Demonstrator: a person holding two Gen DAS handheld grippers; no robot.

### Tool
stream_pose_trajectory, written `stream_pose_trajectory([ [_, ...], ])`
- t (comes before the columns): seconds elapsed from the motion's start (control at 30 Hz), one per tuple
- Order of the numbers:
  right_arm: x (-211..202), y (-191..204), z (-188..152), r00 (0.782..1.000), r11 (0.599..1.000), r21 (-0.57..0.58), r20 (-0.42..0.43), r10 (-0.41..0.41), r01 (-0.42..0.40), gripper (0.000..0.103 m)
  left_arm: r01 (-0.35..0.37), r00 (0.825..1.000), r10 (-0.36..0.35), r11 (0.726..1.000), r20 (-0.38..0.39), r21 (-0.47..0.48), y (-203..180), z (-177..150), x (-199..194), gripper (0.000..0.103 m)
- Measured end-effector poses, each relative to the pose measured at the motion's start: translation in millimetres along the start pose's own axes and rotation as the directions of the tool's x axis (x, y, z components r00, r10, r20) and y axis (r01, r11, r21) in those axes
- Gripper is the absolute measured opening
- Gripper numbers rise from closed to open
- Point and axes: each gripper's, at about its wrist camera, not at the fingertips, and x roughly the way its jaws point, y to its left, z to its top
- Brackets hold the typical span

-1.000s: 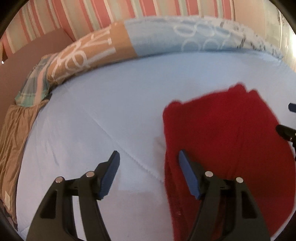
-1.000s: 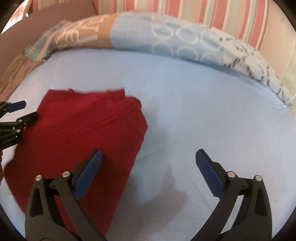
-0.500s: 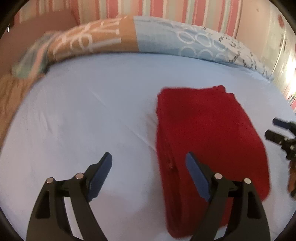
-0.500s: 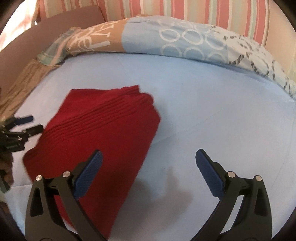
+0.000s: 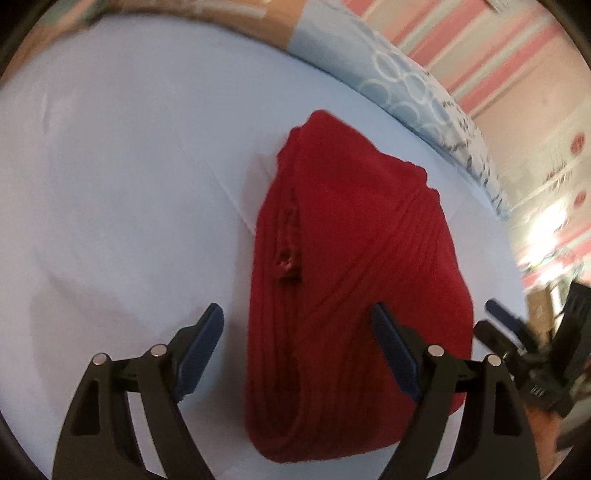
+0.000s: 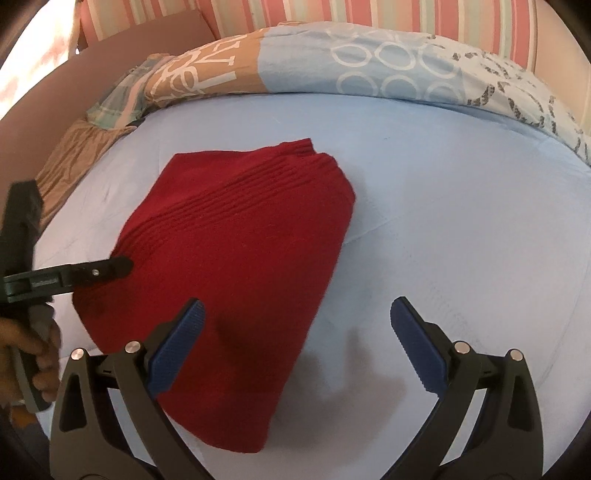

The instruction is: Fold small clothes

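Both grippers' jaws gape empty; folded red garment [image 6: 240, 273] runs lengthwise away.

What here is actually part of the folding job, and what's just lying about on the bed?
Part of the job:
red garment, folded, lying on the sheet
left gripper, open, over the garment
right gripper, open, empty

Just lying about:
blue sheet
patterned blanket along the far edge
brown cloth at the left edge
striped wall behind
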Motion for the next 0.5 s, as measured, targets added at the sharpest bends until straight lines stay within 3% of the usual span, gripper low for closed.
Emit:
stream_pose_trajectory([
  [0.2,13,-2,-4,0.997,0.996,0.066,-0.034,0.070,-0.068,0.100,-0.009,1.000,0.009,1.000,0.004,0.017,-4,-4,4,0.084],
  [0.4,39,-12,-21,0.982,0.961,0.231,-0.080,0.172,-0.150,0.100,-0.019,1.000,0.019,0.999,0.003,0.034,-4,-10,11,0.086],
  [0.47,45,-12,-27,0.975,0.949,0.261,-0.083,0.204,-0.176,0.098,-0.028,1.000,0.027,0.998,0.009,0.048,-5,-13,13,0.087],
  [0.5,46,-12,-28,0.972,0.944,0.268,-0.079,0.220,-0.191,0.092,-0.028,1.000,0.028,0.998,0.010,0.054,-6,-14,15,0.088],
])
